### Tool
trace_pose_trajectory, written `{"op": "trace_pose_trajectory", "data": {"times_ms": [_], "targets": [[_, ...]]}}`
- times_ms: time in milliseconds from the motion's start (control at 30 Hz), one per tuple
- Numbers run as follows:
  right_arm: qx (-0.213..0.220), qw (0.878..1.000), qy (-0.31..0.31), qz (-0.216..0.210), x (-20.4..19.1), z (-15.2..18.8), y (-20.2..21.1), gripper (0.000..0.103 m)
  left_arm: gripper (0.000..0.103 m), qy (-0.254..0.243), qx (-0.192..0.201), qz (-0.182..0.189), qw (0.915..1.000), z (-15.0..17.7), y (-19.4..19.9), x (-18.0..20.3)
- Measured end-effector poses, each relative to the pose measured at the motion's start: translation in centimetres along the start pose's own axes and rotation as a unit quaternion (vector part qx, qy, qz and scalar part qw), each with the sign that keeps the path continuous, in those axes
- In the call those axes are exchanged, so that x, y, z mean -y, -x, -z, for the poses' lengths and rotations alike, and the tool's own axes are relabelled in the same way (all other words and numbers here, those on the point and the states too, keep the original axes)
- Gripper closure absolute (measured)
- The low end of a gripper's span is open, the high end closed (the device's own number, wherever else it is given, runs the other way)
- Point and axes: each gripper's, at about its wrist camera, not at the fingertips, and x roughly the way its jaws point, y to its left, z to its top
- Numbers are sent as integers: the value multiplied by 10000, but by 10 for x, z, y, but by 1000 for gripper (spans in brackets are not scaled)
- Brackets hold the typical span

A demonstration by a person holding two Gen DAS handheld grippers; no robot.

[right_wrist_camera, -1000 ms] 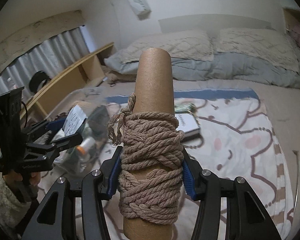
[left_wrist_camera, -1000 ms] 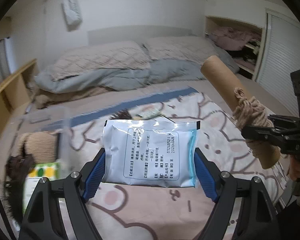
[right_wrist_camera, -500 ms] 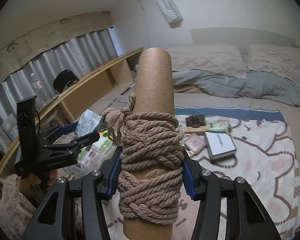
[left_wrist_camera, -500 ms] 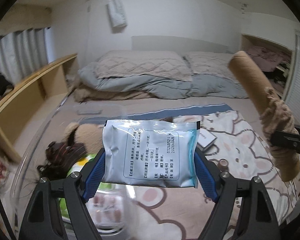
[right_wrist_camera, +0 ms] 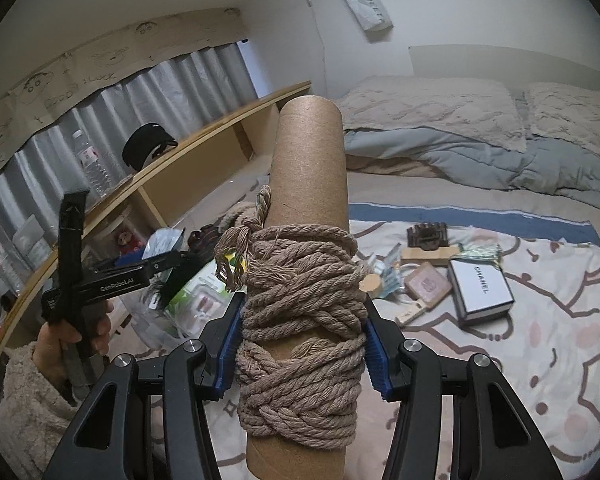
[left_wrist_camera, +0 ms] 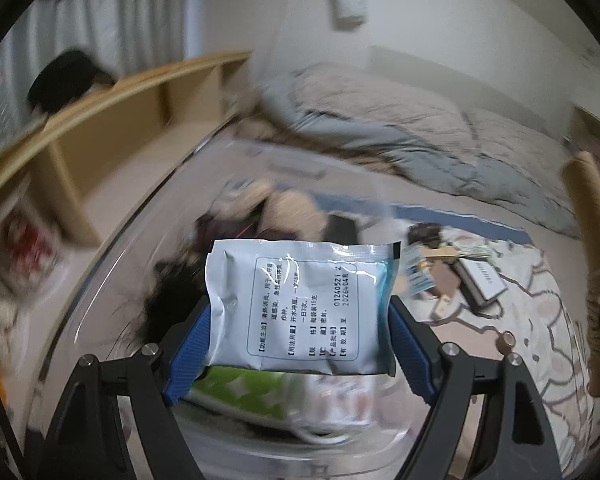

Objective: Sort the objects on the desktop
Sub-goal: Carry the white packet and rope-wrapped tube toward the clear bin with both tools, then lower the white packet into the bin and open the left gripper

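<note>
Between the left hand-held gripper (left_wrist_camera: 300,336) pads, a glossy, apparently sealed sachet (left_wrist_camera: 300,304).

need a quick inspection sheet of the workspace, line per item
surface: bed with cartoon-print blanket.
job's things: white sachet in left claw; rope-wound cardboard tube in right claw.
clutter: Chanel box, wooden brush, pink case on blanket; clear bin holding a green-white pack.
grippers: both shut on loads.
cables: nothing seen.
surroundings: wooden shelf, water bottle, grey curtains, pillows.
</note>
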Motion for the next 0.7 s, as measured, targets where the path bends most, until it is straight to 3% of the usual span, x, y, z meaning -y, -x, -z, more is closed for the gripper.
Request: {"op": "trace_pose_trajectory", "data": {"times_ms": [167, 400, 700], "targets": [[-96, 9998, 41, -151, -10, -1, -13, 49, 20, 738, -381, -105, 9965, 6, -11, -30], [-116, 9994, 84, -318, -25, -5, -24, 49, 20, 1552, -372, -395, 9864, 5, -15, -42], [-120, 9991, 129, -383, -33, -5, -26, 49, 17, 2929, -333, -710, 9529, 5, -27, -52]]}}
